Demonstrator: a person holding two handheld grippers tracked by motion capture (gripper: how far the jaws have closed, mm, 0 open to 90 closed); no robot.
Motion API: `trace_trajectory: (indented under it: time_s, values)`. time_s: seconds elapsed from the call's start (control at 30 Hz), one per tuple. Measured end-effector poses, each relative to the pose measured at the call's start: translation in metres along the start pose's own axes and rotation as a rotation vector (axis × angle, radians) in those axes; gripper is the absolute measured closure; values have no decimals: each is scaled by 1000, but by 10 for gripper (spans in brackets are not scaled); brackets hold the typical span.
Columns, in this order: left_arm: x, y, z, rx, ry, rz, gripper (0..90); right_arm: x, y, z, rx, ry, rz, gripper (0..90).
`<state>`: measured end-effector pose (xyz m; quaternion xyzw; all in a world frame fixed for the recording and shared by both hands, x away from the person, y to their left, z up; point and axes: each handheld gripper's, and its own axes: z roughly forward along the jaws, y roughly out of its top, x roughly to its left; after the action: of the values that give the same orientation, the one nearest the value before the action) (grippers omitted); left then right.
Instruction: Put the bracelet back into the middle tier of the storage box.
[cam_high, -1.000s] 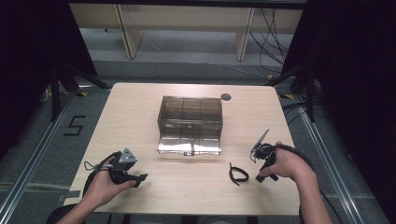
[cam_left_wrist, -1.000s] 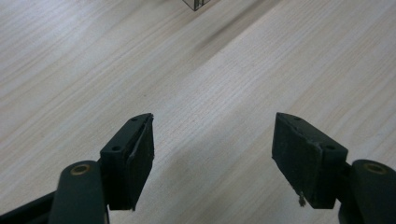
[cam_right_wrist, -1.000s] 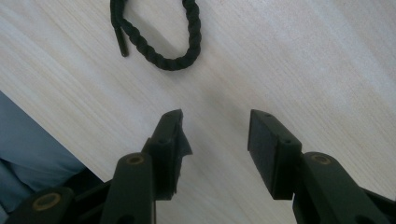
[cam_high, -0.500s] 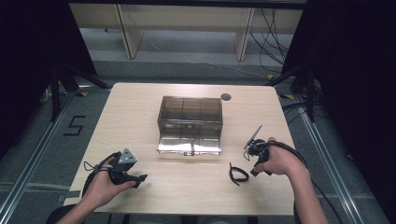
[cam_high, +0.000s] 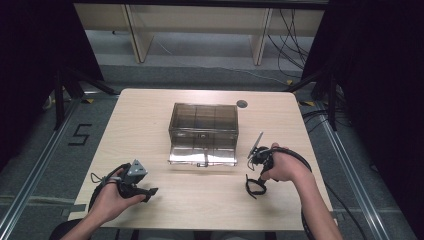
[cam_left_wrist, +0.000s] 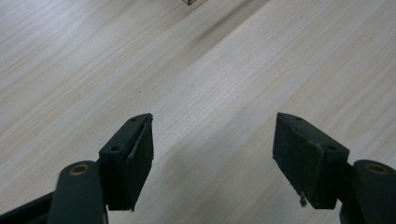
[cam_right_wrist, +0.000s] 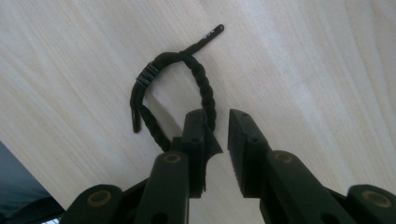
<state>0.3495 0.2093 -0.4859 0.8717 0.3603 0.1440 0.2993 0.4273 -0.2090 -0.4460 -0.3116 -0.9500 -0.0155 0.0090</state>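
A black braided cord loop (cam_right_wrist: 203, 87) with a small ribbed clasp lies on the light wooden table (cam_high: 150, 125); in the high view the cord (cam_high: 256, 187) rests right of centre near the front. My right gripper (cam_right_wrist: 219, 115) points down at it, and its jaws have just been closing. They stand a narrow gap apart, with one strand of the cord at the inner edge of the left jaw and no pad pressing on it. The right gripper (cam_high: 258, 174) sits directly over the cord. My left gripper (cam_left_wrist: 212, 135) is wide open over bare wood, and in the high view this left gripper (cam_high: 145, 191) lies at the front left.
A smoky transparent box (cam_high: 203, 124) with inner dividers stands mid-table, its lid (cam_high: 202, 156) folded down flat toward me. A small dark round disc (cam_high: 242, 104) sits at the back right. Table edges are near both hands.
The right hand has moved left and slightly down onto the cord, and its jaws have narrowed. The left hand has stayed put.
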Motion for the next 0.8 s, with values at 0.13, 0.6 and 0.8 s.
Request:
trace_trajectory:
  time_s: [0.13, 0.6, 0.8]
  values:
    - [0, 0, 0, -1, 0, -1, 290, 1, 4, 6, 2, 9, -27, 769]
    - [0, 0, 1, 1, -1, 0, 290, 4, 11, 16, 64, -15, -54, 781]
    - [-1, -1, 1, 11, -3, -7, 290, 4, 13, 20, 72, -30, -74, 795]
